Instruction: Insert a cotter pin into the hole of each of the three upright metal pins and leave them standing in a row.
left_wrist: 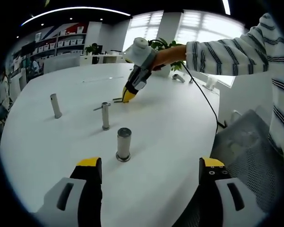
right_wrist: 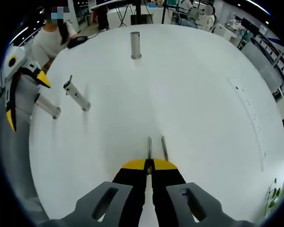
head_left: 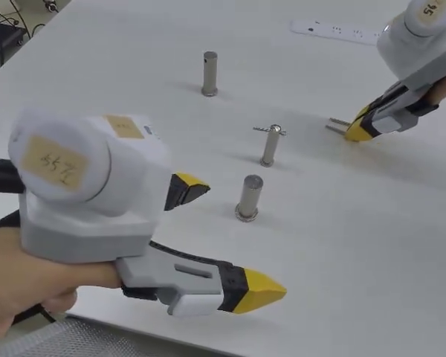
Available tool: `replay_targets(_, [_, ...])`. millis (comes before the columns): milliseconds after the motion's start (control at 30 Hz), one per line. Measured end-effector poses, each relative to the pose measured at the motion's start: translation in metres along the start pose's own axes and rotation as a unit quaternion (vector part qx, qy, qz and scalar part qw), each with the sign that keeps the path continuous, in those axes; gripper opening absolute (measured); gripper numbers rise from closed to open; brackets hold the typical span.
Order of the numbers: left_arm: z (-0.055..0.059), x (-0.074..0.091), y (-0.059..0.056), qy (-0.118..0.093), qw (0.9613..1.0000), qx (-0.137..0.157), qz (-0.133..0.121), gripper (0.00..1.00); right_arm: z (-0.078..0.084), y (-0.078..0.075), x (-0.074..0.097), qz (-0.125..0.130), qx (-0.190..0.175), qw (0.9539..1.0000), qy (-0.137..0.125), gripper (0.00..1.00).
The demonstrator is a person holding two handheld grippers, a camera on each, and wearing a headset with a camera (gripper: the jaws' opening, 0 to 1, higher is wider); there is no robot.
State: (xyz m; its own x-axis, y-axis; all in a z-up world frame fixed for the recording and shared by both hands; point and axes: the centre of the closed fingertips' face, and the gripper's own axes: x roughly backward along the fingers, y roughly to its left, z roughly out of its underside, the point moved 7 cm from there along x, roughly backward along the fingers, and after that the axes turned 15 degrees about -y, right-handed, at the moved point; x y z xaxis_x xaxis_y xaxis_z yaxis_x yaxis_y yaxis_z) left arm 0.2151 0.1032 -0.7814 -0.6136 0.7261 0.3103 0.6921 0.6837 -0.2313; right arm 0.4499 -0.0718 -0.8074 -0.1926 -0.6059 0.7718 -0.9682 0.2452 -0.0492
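Gripping the cotter pin at two o'clock on the counter, our right claw is clamped; we should lift it level. Our left claw gapes near the nearest metal pin.

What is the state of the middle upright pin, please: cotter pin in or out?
In: a cotter pin crosses the head of the middle upright pin, sticking out sideways.
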Motion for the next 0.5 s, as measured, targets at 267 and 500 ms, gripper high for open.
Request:
replay_targets(267, [-0.0030,-0.0011,-0.0044,0.002,0.9999,-0.007,0.009,0.82,0.0013,0.0011,0.0023,0.013,0.009,0.9998,-0.008,0.03])
replay_targets(500, [-0.0084,0.0000,-0.0036,-0.003,0.9999,-0.006,0.011,0.81,-0.0005,0.0014,0.0046,0.037,0.040,0.9984,-0.013,0.03])
